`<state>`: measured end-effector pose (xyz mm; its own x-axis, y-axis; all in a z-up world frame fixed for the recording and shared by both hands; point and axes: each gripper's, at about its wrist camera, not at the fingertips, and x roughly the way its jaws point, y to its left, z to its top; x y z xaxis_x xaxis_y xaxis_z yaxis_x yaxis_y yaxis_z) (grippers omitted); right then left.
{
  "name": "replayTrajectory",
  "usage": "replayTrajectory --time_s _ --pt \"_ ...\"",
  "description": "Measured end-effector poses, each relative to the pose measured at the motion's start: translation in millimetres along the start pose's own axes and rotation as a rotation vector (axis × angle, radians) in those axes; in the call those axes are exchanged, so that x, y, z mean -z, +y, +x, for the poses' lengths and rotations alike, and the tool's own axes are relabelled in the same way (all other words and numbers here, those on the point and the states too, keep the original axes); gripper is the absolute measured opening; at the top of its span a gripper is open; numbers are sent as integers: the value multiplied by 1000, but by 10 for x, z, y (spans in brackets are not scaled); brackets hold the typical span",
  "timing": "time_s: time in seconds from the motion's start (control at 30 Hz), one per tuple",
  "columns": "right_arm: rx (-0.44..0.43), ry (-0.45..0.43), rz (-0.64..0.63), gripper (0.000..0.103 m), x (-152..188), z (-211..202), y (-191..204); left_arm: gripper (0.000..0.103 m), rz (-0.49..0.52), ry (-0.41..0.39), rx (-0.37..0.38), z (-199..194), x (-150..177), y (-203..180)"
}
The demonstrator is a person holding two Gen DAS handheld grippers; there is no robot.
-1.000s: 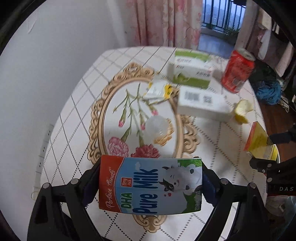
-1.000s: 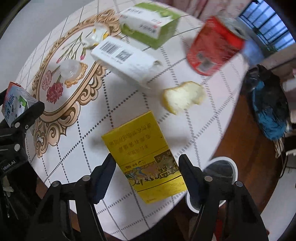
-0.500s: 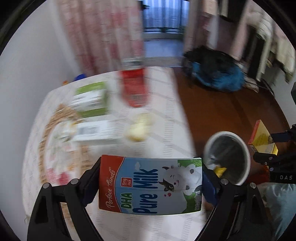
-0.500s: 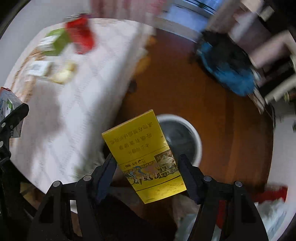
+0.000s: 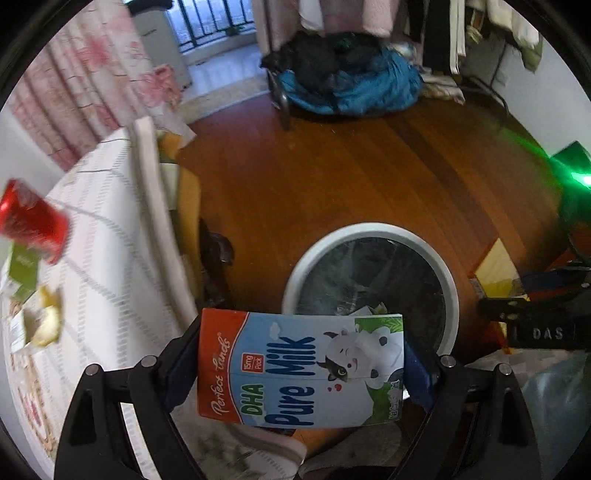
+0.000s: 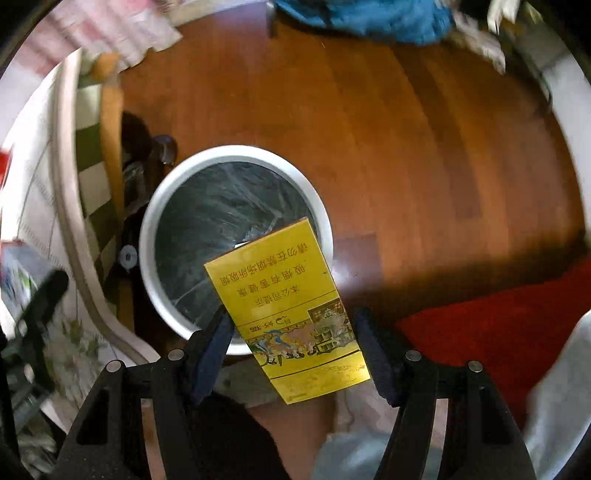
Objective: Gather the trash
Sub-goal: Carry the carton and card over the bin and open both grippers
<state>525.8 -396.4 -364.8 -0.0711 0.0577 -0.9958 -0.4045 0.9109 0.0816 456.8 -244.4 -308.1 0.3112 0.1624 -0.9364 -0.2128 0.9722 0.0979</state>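
Both wrist views are fisheye frames with black vignetted corners and strong barrel bending toward the rim. Daylight enters from the balcony door (image 5: 207,33) at upper left, leaving the wooden floor (image 5: 369,166) warmly lit and mildly glossy. A green lens flare (image 5: 576,177) streaks the right edge of the left view. The milk carton (image 5: 301,369) and the yellow box (image 6: 286,306) are sharp; the red can (image 5: 33,221), tablecloth (image 5: 92,258) and the right view's periphery are smeared by motion blur. A dark shadow (image 6: 461,266) crosses the floor beside the trash bin (image 6: 236,155)
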Motion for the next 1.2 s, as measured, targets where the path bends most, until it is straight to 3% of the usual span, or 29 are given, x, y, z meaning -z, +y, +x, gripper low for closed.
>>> replayTrajectory --time_s 0.27,0.5,0.53,0.6,0.63,0.83,1.2 --pt "-200 84 192 69 -167 599 -334 91 57 79 21 328 8 -303" --pt "-285 108 272 69 -189 722 -436 92 59 123 58 400 64 -312" --pt "-294 100 283 70 -189 710 -452 98 60 128 61 394 74 -307" --pt "-292 86 299 88 -199 683 -467 102 62 125 59 385 68 -309" --pt "-292 79 304 92 -200 649 -465 102 63 120 60 365 71 -307" --pt "-209 34 307 99 -133 418 -427 102 56 84 61 211 47 -272" --pt "-87 -26 264 100 172 -32 -285 103 54 26 66 -194 36 -227"
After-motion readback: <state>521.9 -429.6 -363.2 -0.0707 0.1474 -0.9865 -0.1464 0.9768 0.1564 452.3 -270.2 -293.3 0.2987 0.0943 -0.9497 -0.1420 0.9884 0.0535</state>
